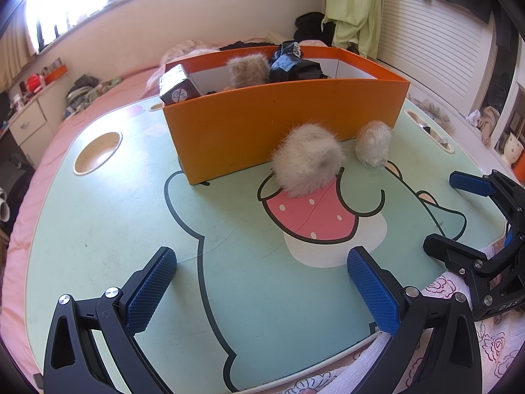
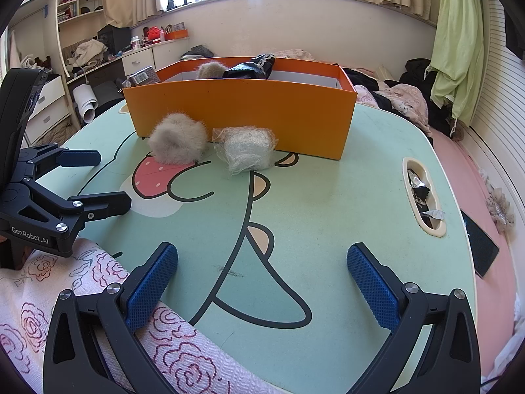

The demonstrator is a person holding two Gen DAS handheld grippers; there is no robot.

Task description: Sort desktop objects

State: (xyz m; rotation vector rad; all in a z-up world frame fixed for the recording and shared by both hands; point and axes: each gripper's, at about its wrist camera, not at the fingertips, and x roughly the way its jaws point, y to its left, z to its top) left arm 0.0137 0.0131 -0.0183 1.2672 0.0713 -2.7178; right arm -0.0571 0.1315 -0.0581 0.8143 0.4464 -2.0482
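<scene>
An orange box (image 1: 282,121) (image 2: 242,111) stands on the green cartoon lap table (image 1: 229,262) (image 2: 328,229). It holds a dark carton (image 1: 177,87), a brown fluffy ball (image 1: 247,70) and a black bag (image 1: 293,64). In front of it lie a pale fluffy ball (image 1: 306,161) (image 2: 178,142) and a clear-wrapped bundle (image 1: 374,142) (image 2: 247,149). My left gripper (image 1: 262,282) is open and empty, near the table's front edge; it also shows in the right wrist view (image 2: 105,180). My right gripper (image 2: 262,279) is open and empty; it also shows in the left wrist view (image 1: 449,210).
The table has a round cup recess (image 1: 96,152) at the left and a slot with scraps (image 2: 423,192) at the right. A black phone (image 2: 480,246) lies on the pink bed beside the table. A floral cloth (image 2: 98,312) lies at the front edge.
</scene>
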